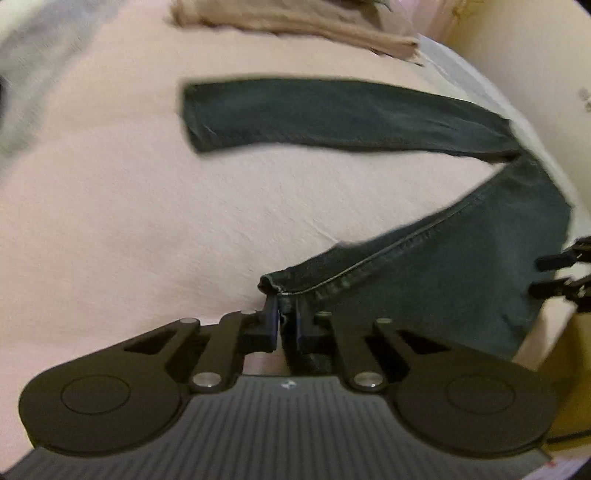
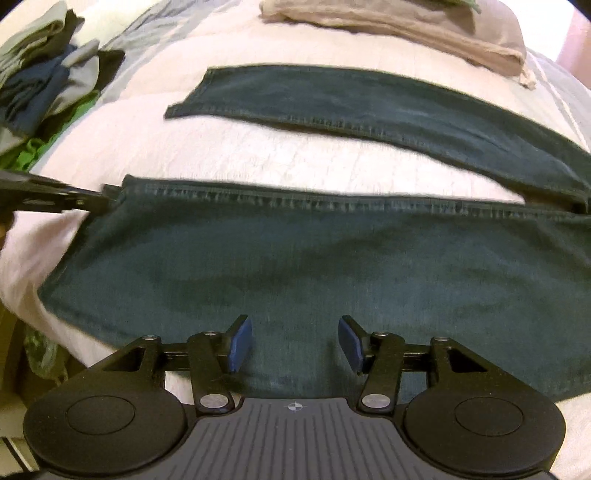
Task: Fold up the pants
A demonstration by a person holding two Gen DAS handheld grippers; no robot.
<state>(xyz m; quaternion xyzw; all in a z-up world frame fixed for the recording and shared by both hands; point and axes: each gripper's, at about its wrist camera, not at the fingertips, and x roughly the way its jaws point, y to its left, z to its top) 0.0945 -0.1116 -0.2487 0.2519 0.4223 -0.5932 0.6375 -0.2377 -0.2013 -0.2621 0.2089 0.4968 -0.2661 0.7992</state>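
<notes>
Dark blue-green jeans [image 2: 295, 251] lie spread on a pale pink bedcover [image 1: 129, 221], their two legs apart in a V. The far leg [image 1: 332, 114] lies flat. My left gripper [image 1: 286, 314] is shut on the hem corner of the near leg [image 1: 443, 266], with denim pinched between its blue pads. In the right wrist view the left gripper [image 2: 99, 197] shows at the leg's left end. My right gripper [image 2: 295, 343] stands open just above the middle of the near leg, with nothing pressed between its pads. Its fingertips [image 1: 543, 262] show at the right edge of the left wrist view.
A folded beige garment [image 2: 406, 26] lies at the back of the bed. A heap of grey, blue and green clothes [image 2: 48, 85] sits at the back left. The bed's edge drops away at the near left [image 2: 22, 332] in the right wrist view.
</notes>
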